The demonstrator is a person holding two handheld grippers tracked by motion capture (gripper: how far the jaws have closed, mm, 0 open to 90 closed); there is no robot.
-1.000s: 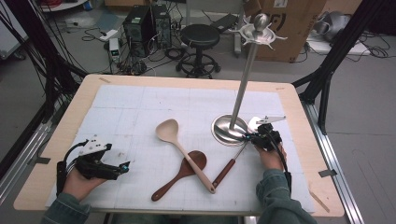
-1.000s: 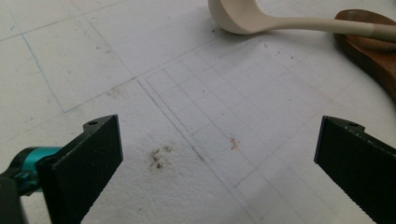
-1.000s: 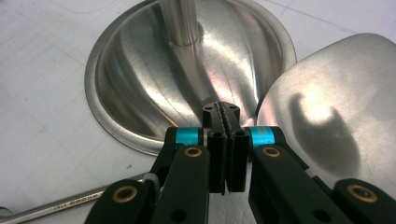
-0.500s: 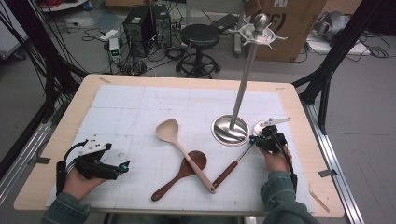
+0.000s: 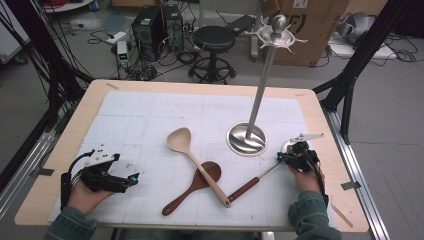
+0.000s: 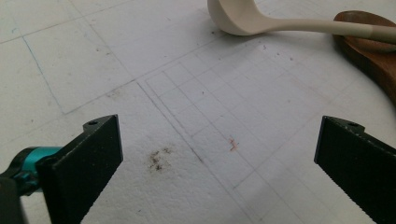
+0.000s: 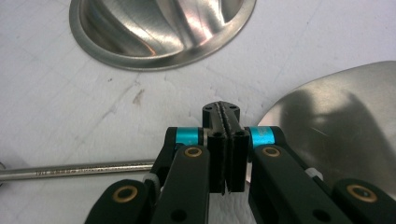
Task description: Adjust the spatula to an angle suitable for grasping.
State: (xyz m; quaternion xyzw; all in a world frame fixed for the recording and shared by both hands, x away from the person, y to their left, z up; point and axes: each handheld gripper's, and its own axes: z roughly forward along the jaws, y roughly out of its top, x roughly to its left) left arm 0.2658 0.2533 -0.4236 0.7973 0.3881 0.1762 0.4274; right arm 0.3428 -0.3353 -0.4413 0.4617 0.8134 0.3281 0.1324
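A metal spatula (image 5: 250, 185) with a reddish-brown handle lies slanted at the front right of the white mat (image 5: 150, 115). My right gripper (image 5: 283, 158) is shut on its thin steel shaft (image 7: 79, 170), just before the shiny blade (image 7: 345, 126). In the right gripper view the jaws (image 7: 221, 109) are pressed together. At the front left, my left gripper (image 5: 132, 179) rests on the mat, open, with bare mat between its jaws (image 6: 219, 140). A beige spoon (image 5: 200, 167) lies across a brown wooden spoon (image 5: 187, 192) at the centre.
A steel utensil stand (image 5: 262, 85) rises from a round base (image 5: 246, 139) just left of my right gripper, hooks at its top. Beige spoon bowl (image 6: 243, 18) and brown spoon (image 6: 369, 51) lie ahead of the left gripper. Beyond the table stand a stool, boxes and cables.
My right hand has moved to the right, away from the stand's base, and the spatula's blade end has swung right with it. The left hand has stayed put.
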